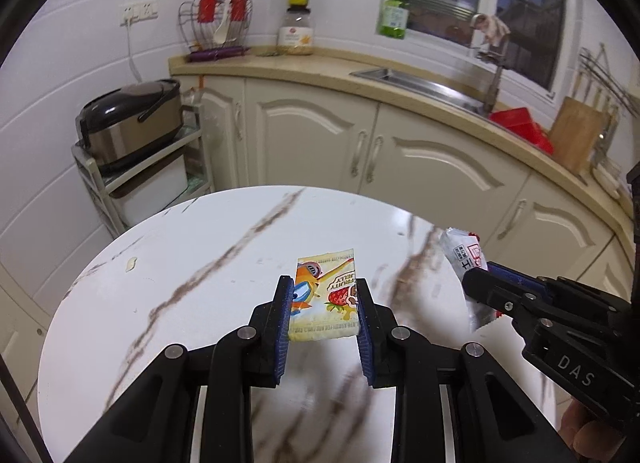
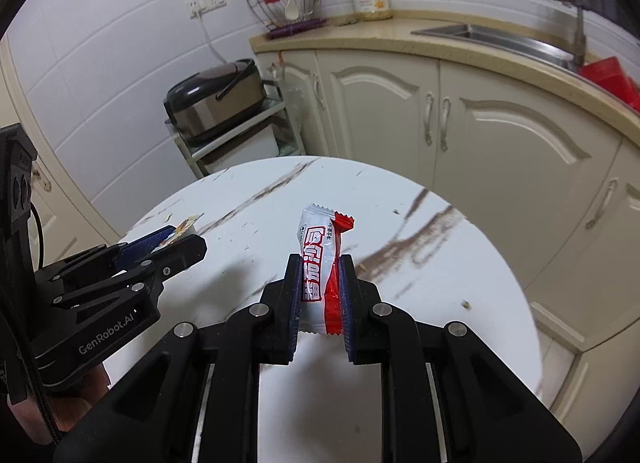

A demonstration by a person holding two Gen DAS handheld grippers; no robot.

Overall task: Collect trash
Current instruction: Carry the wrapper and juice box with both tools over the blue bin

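My left gripper [image 1: 324, 287] is shut on a yellow fruit-jelly packet [image 1: 326, 295] with a strawberry and a cartoon figure, held flat above the round white marble-look table [image 1: 180, 283]. My right gripper [image 2: 320, 267] is shut on a white and red snack wrapper [image 2: 320, 259] that stands upright between the pads, above the same table [image 2: 440, 283]. In the left wrist view the right gripper [image 1: 476, 277] enters from the right with its wrapper [image 1: 460, 251]. In the right wrist view the left gripper [image 2: 192, 241] shows at the left, a corner of the jelly packet [image 2: 186, 226] sticking out.
Small crumbs [image 2: 466, 305] dot the tabletop. Beyond the table stand cream cabinets [image 1: 320, 135] under a counter with a sink [image 1: 420, 83], a red tub [image 1: 524, 127] and a utensil rack [image 1: 216, 31]. A rice cooker [image 1: 132, 119] sits on a trolley at the left.
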